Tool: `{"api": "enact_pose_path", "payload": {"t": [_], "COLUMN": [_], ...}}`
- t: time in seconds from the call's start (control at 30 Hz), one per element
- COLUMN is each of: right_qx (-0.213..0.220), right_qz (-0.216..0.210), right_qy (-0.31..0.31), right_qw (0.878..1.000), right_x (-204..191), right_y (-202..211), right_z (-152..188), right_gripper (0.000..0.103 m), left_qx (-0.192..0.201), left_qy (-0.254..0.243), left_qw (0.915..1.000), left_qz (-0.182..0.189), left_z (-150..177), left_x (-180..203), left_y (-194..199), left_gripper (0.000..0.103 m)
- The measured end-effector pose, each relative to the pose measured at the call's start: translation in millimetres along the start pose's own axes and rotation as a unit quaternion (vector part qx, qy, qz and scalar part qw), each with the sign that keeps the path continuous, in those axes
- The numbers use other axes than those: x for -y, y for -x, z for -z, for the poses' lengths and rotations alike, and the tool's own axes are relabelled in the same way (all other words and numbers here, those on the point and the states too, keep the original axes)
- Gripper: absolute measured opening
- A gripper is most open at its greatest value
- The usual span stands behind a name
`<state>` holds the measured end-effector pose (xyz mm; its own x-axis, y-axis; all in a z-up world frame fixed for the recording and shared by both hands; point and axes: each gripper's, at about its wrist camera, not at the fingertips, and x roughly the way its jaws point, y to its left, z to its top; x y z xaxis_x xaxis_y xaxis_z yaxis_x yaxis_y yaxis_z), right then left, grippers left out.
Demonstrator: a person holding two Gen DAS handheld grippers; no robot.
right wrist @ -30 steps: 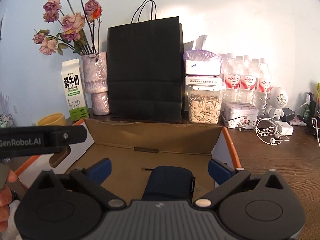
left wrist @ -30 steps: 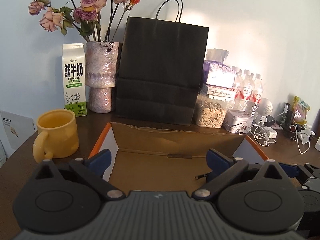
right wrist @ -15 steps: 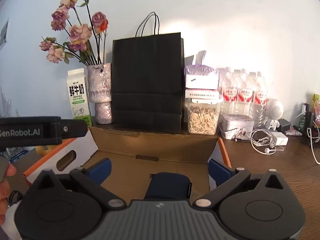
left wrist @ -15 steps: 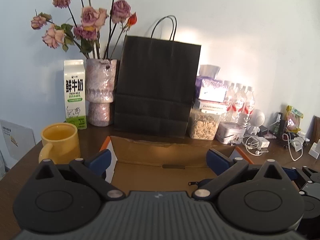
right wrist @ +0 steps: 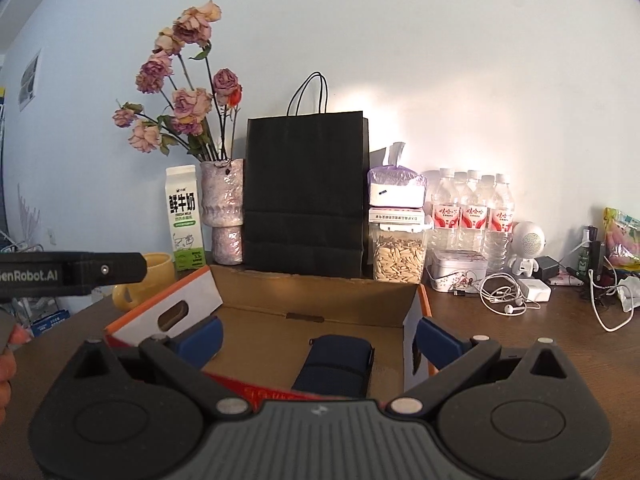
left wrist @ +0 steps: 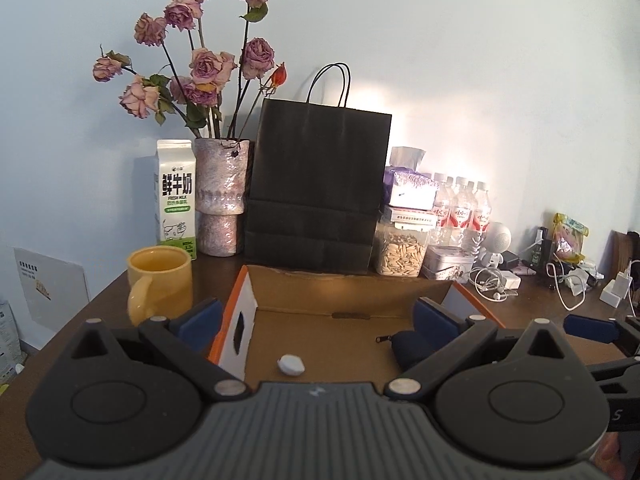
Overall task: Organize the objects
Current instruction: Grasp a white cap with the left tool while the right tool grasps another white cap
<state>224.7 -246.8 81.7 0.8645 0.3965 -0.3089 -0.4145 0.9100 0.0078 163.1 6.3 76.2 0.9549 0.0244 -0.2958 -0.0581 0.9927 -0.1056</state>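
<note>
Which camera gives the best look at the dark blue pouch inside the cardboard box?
The right wrist view: the dark blue pouch lies almost whole on the cardboard box floor. In the left wrist view only its zipper end peeks out beside a gripper finger.

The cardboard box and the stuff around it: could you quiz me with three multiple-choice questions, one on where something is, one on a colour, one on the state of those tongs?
1. Where does the dark blue pouch lie?
A. inside the cardboard box
B. on the milk carton
C. in the black bag

2. What colour is the mug?
A. red
B. yellow
C. white

3. How do the left tongs and right tongs stand?
A. both clamped on the pouch
B. one holds the mug
C. both open, holding nothing

Answers: 1 A, the pouch rests on the box floor. 2 B, the mug beside the box is yellow. 3 C, blue pads sit wide apart with nothing between.
</note>
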Motion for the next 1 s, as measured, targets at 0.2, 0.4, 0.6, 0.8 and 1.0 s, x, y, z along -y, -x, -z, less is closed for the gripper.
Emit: {"api": "enact_pose_path", "payload": {"t": [0.2,0.4,0.6,0.8,1.0], "right_qx": [-0.018,-0.039,-0.069,-0.106,-0.12], "right_qz": [0.001,0.003,-0.011,-0.027,-0.039], "right_qy": [0.001,0.006,0.014,0.027,0.043], "right_qw": [1.0,0.999,0.997,0.994,0.991], "right_x": [-1,-2,-9,-19,-28], "right_y": [31,56,73,79,70], "right_z": [22,43,70,99,106], "right_gripper": [0.103,0.103,0.103,0.103,0.09], "left_qx": [-0.005,-0.017,-0.045,-0.086,-0.107], "left_qy": [-0.001,-0.009,-0.011,-0.001,0.008], "left_qw": [0.9999,0.9997,0.9986,0.9957,0.9934], "left_qz": [-0.01,-0.015,-0.024,-0.034,-0.039], "left_z": [13,33,63,99,110], "left_x": [-11,-20,-29,-45,-49], "left_y": [30,56,76,89,92], "left_gripper": [0.103,0.103,0.103,0.103,0.103]}}
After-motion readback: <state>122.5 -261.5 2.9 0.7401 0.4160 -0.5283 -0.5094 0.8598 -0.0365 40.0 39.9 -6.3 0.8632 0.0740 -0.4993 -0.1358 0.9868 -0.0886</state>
